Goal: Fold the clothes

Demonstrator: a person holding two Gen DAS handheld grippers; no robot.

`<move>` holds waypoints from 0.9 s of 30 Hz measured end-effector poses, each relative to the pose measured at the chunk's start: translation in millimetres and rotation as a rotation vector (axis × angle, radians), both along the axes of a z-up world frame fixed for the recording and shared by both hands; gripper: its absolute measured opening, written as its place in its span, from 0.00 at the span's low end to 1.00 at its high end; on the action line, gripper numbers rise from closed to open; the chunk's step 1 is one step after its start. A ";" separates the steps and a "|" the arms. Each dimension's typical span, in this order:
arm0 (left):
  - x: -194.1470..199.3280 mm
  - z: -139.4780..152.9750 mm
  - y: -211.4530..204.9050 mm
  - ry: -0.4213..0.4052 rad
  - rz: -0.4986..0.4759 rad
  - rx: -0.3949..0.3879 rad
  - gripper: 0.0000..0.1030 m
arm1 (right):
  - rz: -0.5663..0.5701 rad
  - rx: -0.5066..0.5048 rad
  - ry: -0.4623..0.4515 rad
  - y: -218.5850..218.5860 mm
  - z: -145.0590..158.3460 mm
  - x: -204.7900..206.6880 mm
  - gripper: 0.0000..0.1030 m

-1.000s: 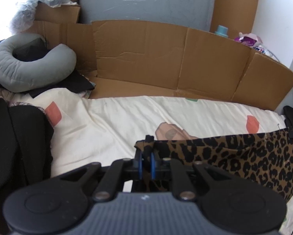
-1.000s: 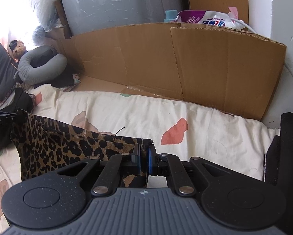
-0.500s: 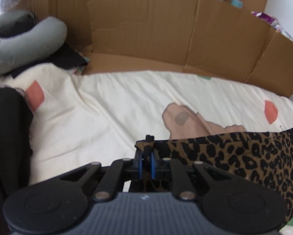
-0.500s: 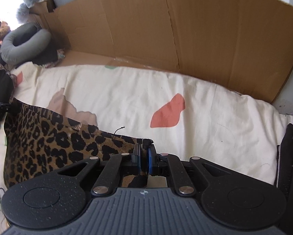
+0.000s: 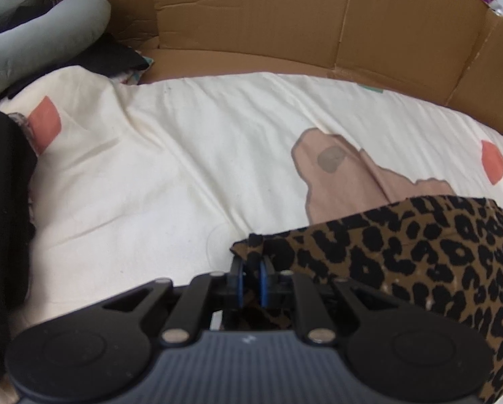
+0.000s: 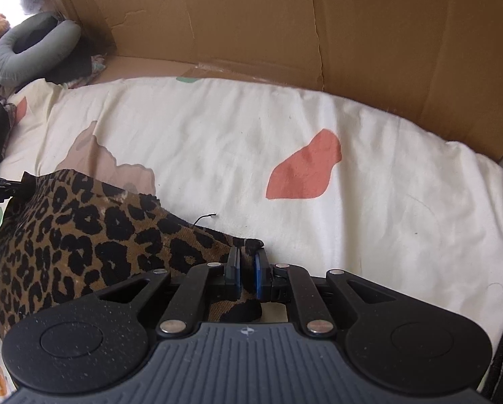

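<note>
Left view, fingers: the left gripper (image 5: 250,271) sits low in the frame's centre, its jaws opening, a corner of the leopard-print garment (image 5: 419,262) between the blue pads (image 5: 239,281); whether the pads press the cloth I cannot tell.
Left view, garment: it spreads from the fingertips toward the lower right, lying on the cream sheet (image 5: 184,168).
Left view, surroundings: cardboard (image 5: 301,20) along the top, a grey neck pillow (image 5: 39,40) at upper left.
Right view, fingers: the right gripper (image 6: 248,269), low centre, jaws opening with a visible gap; the garment's other corner (image 6: 248,244) lies between them.
Right view, garment: it runs from the fingertips to the left edge, where the left gripper's tip (image 6: 2,185) meets it.
Right view, surroundings: cream sheet (image 6: 386,185) to the right, cardboard (image 6: 318,27) above.
</note>
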State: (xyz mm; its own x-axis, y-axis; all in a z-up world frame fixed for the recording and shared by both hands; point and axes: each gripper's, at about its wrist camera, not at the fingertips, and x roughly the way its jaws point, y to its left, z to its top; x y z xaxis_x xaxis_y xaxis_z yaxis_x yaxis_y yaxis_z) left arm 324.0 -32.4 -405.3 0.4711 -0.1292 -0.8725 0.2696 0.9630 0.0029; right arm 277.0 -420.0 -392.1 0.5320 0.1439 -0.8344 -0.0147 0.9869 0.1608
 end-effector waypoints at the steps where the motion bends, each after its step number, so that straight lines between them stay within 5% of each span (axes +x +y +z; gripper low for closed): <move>1: -0.6 3.9 -0.5 -0.007 0.007 0.011 0.16 | -0.014 0.003 0.002 -2.3 1.5 -0.1 0.13; 6: -14.0 34.6 -9.5 -0.076 0.024 0.050 0.16 | -0.027 0.000 -0.065 -10.0 23.7 -12.6 0.16; 13: -30.9 66.4 -46.0 -0.125 -0.015 -0.072 0.23 | 0.029 0.048 -0.135 7.2 47.2 -25.8 0.16; 27: -45.3 45.2 -103.6 -0.080 -0.100 -0.192 0.20 | 0.142 0.067 -0.132 52.7 40.5 -21.5 0.16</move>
State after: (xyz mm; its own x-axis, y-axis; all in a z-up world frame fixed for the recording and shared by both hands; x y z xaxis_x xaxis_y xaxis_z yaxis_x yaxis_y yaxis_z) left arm 278.7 -136.0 -360.0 0.5146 -0.3383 -0.7879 0.3697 0.9166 -0.1522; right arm 255.5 -367.3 -351.5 0.6064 0.2783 -0.7448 -0.1785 0.9605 0.2136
